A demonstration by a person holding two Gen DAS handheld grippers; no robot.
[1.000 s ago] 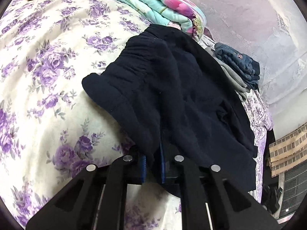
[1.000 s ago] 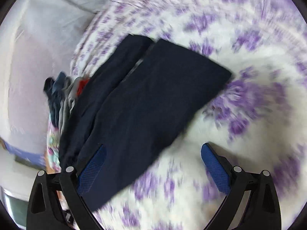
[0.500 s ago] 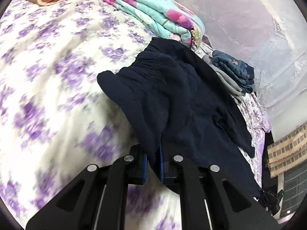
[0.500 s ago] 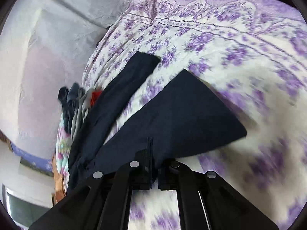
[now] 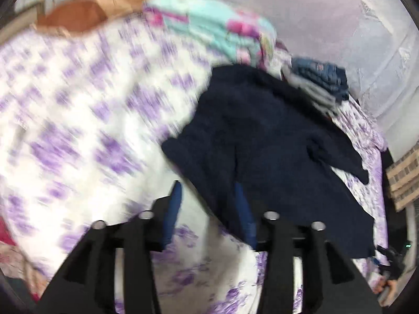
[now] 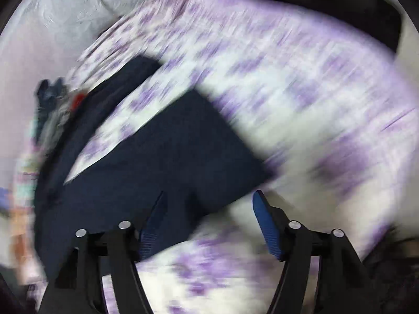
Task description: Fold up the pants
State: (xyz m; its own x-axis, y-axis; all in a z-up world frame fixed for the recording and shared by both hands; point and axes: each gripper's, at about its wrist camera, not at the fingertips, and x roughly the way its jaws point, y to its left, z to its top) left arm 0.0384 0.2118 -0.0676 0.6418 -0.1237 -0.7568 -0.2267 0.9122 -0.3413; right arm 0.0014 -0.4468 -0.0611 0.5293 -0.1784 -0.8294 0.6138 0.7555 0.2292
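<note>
The dark navy pants (image 5: 275,141) lie spread on the purple-flowered bedsheet (image 5: 78,120), waist end toward the far pillows. My left gripper (image 5: 207,185) hovers at their near edge, its jaws opening; a fold of fabric hangs between the pads against the right one, unpressed. In the right wrist view a pant leg (image 6: 178,151) stretches away from my right gripper (image 6: 209,193), the other leg (image 6: 110,99) lying apart to its left. Its jaws are opening too, the leg's near edge between the blue pads (image 6: 264,217) but not pinched. Both views are motion-blurred.
A folded turquoise floral blanket (image 5: 217,26) and an orange pillow (image 5: 78,15) lie at the head of the bed. A pile of folded jeans and grey clothes (image 5: 319,78) sits by the wall. The bed's edge drops off at the right (image 5: 377,183).
Half a second ago both grippers were shut on the pants; now both stand open and the fabric is released. Both hands have lifted and pulled back, and the views have swung.
</note>
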